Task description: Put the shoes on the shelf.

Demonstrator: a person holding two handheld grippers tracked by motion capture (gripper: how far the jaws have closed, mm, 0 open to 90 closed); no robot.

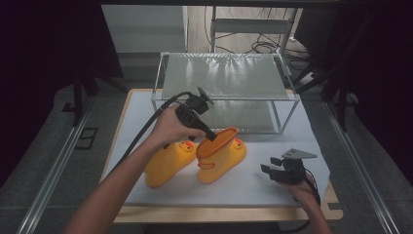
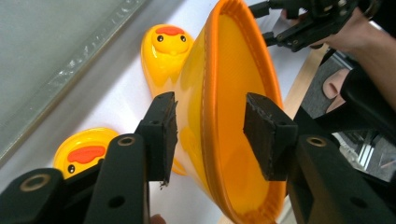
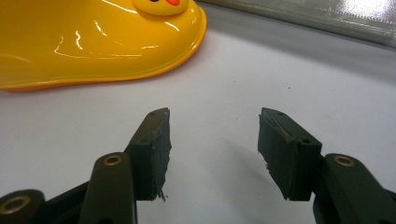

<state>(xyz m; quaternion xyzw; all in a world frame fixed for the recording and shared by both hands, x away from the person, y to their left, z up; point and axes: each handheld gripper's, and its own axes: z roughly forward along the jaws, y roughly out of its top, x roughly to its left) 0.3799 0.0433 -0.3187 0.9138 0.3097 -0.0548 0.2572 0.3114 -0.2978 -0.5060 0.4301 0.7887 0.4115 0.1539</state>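
A white-topped table (image 1: 292, 183) with a pale wooden edge is carrying everything. Two yellow duck-faced rain boots are lying on it side by side, the left boot (image 1: 168, 163) and the right boot (image 1: 221, 156) touching. A wire-framed two-tier shelf (image 1: 226, 90) is standing at the far side.

1. Two boots on table (image 1: 292, 190), side by side: left boot (image 1: 168, 163), right boot (image 1: 221, 156).
2. Rack (image 1: 226, 90) behind the boots, at table's far edge.
3. Left gripper (image 1: 213, 138) at right boot's opening, one jaw inside, one outside.
4. Right gripper (image 1: 269, 164) right of the boots, apart.
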